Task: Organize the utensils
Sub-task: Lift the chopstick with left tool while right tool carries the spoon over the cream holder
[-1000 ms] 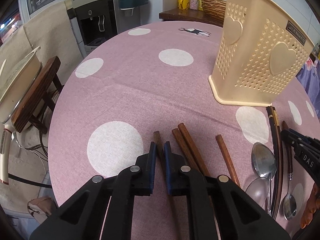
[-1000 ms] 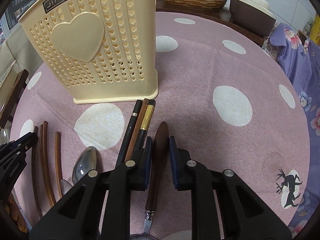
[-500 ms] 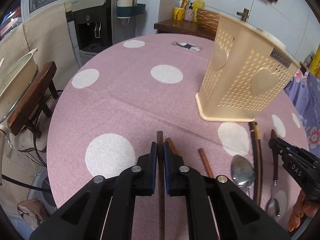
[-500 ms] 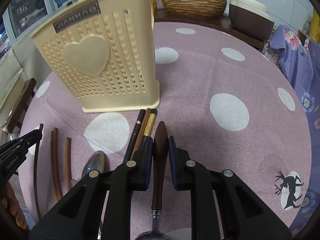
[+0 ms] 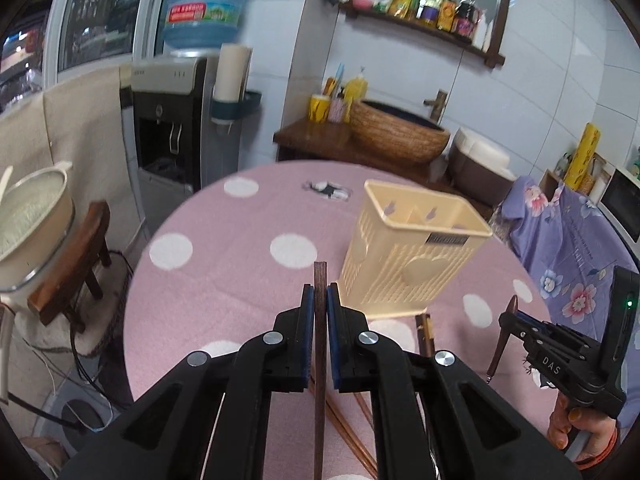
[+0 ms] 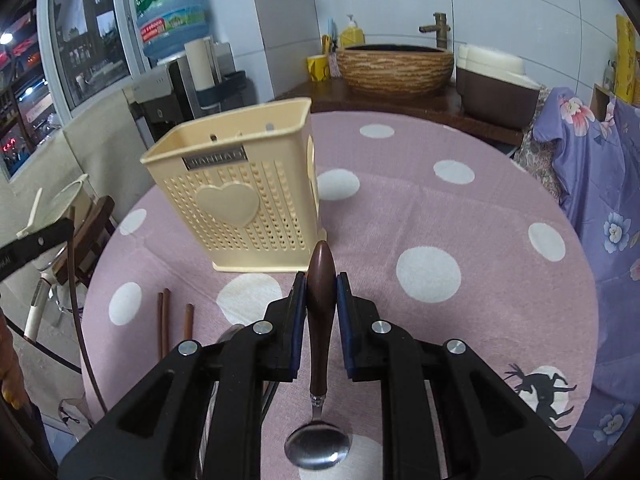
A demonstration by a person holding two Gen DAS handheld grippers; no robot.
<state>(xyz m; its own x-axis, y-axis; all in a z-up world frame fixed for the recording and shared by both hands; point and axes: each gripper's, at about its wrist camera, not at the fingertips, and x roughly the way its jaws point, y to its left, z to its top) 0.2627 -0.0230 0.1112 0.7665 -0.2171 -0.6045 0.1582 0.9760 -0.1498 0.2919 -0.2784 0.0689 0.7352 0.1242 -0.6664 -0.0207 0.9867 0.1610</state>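
In the left wrist view, the left tongs (image 5: pixel 319 300) are clamped almost fully together on a dark wooden chopstick (image 5: pixel 319 360), whose squared end pokes just past the blue pads while the rest runs back down between the arms. Below it, more brown chopsticks (image 5: pixel 348 424) lie on the table (image 5: pixel 224 280), which wears a pink cloth with white dots. Off to the right in that view, the right tongs (image 5: pixel 507 322) hang in a hand (image 5: pixel 576 428), carrying a spoon by its brown handle.

In the right wrist view, those right tongs (image 6: pixel 321 292) are drawn in tight on the brown-handled spoon (image 6: pixel 320 340): the rounded handle end stands just beyond the pads, and the steel bowl hangs low between the arms, clear of the cloth. Under the tongs another steel spoon (image 6: pixel 232 330) is partly hidden. To the left lie three brown chopsticks (image 6: pixel 164 324) on the table, and at the left edge the other tongs hold their dark chopstick up off it.

Just beyond both tools stands a cream plastic utensil holder (image 6: pixel 240 192), upright, perforated, with a heart on its front and a divider inside. Two dark chopsticks (image 5: pixel 425 332) lie with their ends close to its base. Past the table are a woven basin (image 6: pixel 396 66) and a water dispenser (image 5: pixel 168 128).
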